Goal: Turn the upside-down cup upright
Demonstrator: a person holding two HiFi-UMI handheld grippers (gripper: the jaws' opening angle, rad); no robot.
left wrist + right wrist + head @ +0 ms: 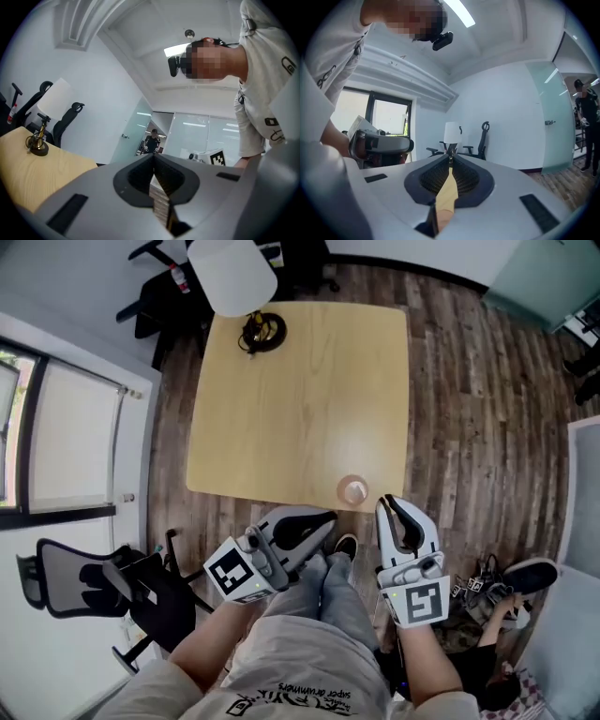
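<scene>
The cup (pixel 354 490) stands, axis vertical, at the counter's (pixel 281 409) near edge toward its right corner; the right claw (pixel 392 504), pinched shut on nothing, lies just short of it, nearer than the left claw (pixel 326 518), likewise closed and empty.

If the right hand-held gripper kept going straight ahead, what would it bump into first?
Probably the lamp at the far end of the table: the right gripper view shows it straight ahead of the right hand-held gripper, whose jaws are shut. The cup sits left of that line. Depth is uncertain.
</scene>
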